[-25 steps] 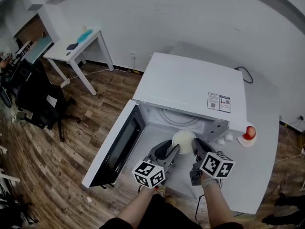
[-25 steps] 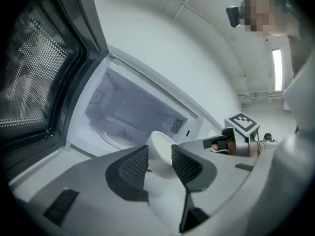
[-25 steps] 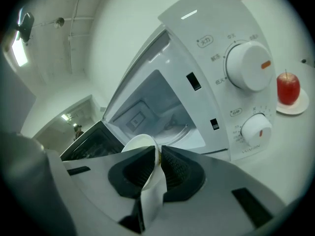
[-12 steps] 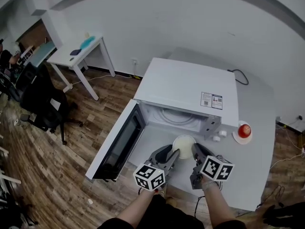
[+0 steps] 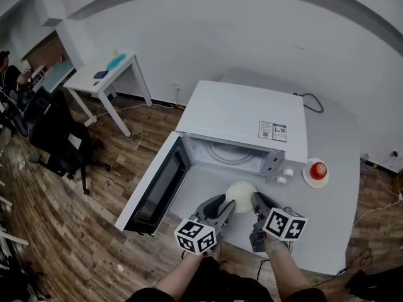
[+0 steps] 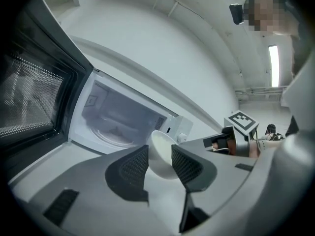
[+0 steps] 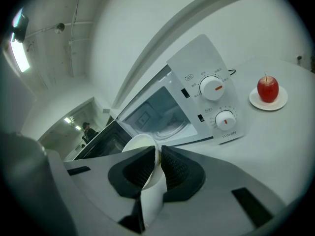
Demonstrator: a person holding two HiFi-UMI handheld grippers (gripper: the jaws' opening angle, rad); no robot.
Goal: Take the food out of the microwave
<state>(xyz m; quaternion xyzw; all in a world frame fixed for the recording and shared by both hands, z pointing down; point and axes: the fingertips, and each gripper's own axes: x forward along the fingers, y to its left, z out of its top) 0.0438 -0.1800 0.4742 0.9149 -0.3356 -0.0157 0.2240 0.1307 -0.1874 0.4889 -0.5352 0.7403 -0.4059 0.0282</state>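
A round white bowl (image 5: 241,195) hangs between the two grippers just in front of the open cavity of a boxy white microwave oven (image 5: 245,115), outside it and over the pale grey countertop (image 5: 334,225). It looks lifted clear of the surface, though the steep head view does not settle that. The left gripper (image 6: 160,160) has its dark ribbed pads (image 6: 135,165) moderately apart, clamped across the bowl's near wall. The right gripper (image 7: 156,163) has its jaws nearly together, pinching the thin rim on the opposite side, one pad inside and one outside. The microwave's dark-windowed door (image 5: 157,187) is swung fully out to the left. Right of the oven's two round dials (image 7: 213,86), a red apple (image 7: 267,89) sits on a small white saucer (image 7: 280,101), well apart from the bowl
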